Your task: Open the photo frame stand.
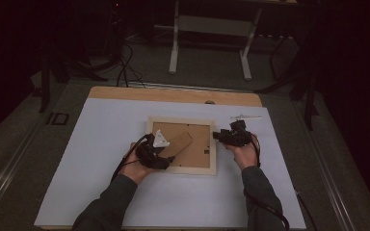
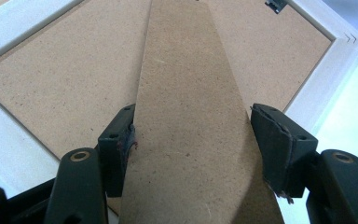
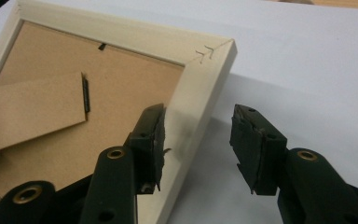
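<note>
Work in hand: a picture frame (image 1: 182, 145) lies face down on the white worktop (image 1: 101, 144), a little right of its middle and nearer the far edge than the near one; its fold-out stand (image 1: 179, 143) is being handled, by my reading to open or fold it.

Frame: pale wooden border, brown backing board up, so the back fittings can be reached. A small dark hanger clip (image 2: 276, 4) sits at one edge of the backing.

Stand: a tapering brown strip hinged on the backing, lying slantwise across it.

Left gripper (image 1: 153, 153): over the frame's near-left part. In the left gripper view (image 2: 191, 135) the stand's wide end runs between the two jaws; one pad touches its edge, the other stands a hair off, so I cannot tell whether it is truly clamped.

Right gripper (image 1: 232, 135): at the frame's right side. In the right gripper view (image 3: 198, 140) the jaws stand apart and straddle the wooden border near a mitred corner, one jaw over the backing, one over the worktop, not pressing the wood.

Why so: probably the right gripper steadies the frame while the left works the stand.

Far edge: a thin pale strip (image 1: 244, 117) lies well apart.
</note>
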`<state>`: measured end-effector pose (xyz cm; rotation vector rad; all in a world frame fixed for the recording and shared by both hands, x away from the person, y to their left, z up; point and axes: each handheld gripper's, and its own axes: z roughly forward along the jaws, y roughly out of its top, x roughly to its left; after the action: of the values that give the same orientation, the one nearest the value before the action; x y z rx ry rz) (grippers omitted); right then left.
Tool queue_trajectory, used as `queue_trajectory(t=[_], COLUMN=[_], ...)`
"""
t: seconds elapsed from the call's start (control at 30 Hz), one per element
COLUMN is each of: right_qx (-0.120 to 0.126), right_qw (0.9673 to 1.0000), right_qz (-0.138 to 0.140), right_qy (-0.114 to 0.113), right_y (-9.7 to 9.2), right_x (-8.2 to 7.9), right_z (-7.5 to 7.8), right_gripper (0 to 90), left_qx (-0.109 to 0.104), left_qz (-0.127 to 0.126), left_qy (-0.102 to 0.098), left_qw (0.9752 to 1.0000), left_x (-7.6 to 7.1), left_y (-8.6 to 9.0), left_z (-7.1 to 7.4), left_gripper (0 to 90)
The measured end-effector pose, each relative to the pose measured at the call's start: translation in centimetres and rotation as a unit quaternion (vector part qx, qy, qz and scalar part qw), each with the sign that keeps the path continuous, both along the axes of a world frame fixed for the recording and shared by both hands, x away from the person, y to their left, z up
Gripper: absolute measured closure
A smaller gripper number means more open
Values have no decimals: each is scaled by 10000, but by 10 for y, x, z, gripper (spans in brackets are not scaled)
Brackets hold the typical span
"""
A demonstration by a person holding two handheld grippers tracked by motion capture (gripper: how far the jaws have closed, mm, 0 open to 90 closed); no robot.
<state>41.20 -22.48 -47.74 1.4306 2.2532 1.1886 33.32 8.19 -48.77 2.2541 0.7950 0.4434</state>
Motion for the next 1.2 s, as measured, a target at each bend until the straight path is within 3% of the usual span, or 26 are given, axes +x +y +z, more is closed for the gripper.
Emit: queue_trajectory(t=[0.57,0.73,0.93,1.13,1.2], right_qx=[110,218,525,568,685], right_qw=[9997,9989,9963,9954,9946], right_qz=[182,286,460,527,509], right_qy=[156,290,504,569,595], right_y=[6,2,-5,-6,-9], right_x=[10,13,17,19,18], right_z=[5,7,9,11,11], right_gripper=[531,526,525,554,564], left_qx=[150,177,148,96,109], left_qz=[-100,-156,-232,-260,-270], left_qy=[-604,-757,-951,-964,-965], left_qw=[9980,9968,9951,9950,9949], left_x=[-15,-17,-20,-20,-19], left_y=[-4,-4,-4,-2,-1], left_z=[4,4,4,3,2], left_gripper=[386,386,386,385,384])
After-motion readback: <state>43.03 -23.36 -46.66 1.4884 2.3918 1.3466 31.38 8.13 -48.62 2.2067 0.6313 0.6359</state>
